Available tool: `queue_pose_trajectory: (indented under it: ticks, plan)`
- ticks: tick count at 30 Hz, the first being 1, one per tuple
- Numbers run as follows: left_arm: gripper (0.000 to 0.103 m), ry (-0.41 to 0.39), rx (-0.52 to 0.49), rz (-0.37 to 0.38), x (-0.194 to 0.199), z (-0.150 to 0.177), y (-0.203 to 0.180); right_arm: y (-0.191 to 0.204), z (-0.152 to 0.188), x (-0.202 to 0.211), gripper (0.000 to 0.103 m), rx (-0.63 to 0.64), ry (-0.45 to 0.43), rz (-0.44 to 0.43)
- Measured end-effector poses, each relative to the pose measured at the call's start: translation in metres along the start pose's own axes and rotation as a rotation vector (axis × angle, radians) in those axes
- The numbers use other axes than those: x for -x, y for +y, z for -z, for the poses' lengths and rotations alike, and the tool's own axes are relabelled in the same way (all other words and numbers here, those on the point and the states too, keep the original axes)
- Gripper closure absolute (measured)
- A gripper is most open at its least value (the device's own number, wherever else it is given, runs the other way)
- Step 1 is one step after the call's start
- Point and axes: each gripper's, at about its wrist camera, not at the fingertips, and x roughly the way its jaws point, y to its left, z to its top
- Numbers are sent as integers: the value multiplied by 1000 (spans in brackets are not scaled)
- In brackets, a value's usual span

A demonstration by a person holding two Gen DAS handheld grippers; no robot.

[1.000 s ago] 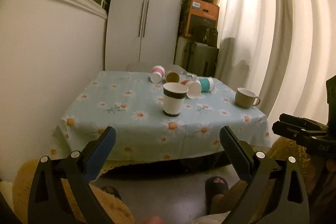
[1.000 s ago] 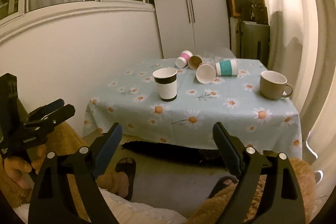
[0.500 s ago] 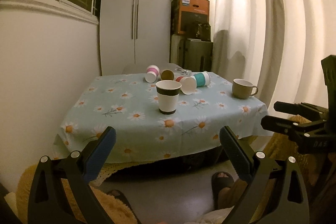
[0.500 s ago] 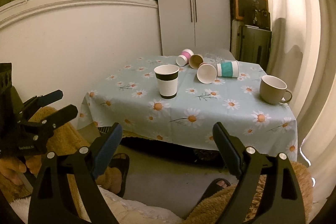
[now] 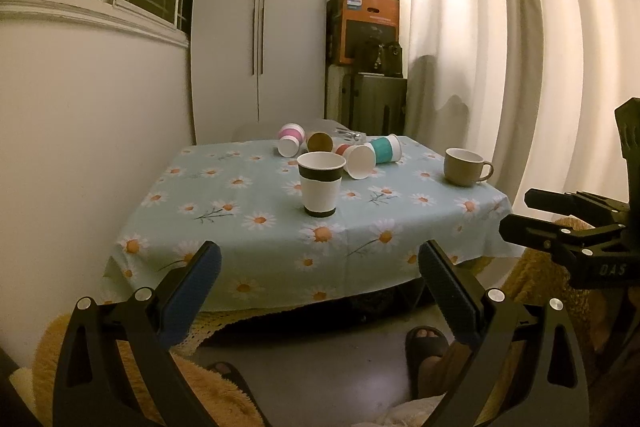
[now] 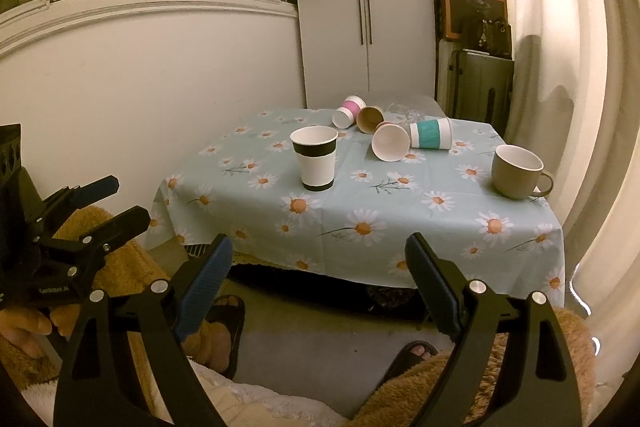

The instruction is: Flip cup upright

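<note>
A white paper cup with black bands stands upright near the middle of the daisy tablecloth. Behind it several paper cups lie on their sides: a pink one, a brown one, a white one and a teal one. My left gripper is open and empty, short of the table's front edge. My right gripper is open and empty too, also short of the table.
A beige mug stands upright at the table's right side. A white wall and window are left, a white wardrobe behind, curtains on the right. Boxes and a suitcase stand in the back corner. My feet are below.
Both views have tilted up and drawn slightly nearer the table. The cups have not moved. Both grippers stay open.
</note>
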Motion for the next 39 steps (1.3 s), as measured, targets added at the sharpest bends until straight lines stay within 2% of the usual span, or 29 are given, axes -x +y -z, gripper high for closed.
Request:
queue_pose_trajectory:
  ticks: [4, 39]
  plan:
    - [7, 3, -2, -1, 0, 0, 0, 1, 0, 0, 12, 1, 1, 7]
    - [7, -17, -2, 9, 2, -2, 3, 2, 1, -3, 12, 5, 5, 10]
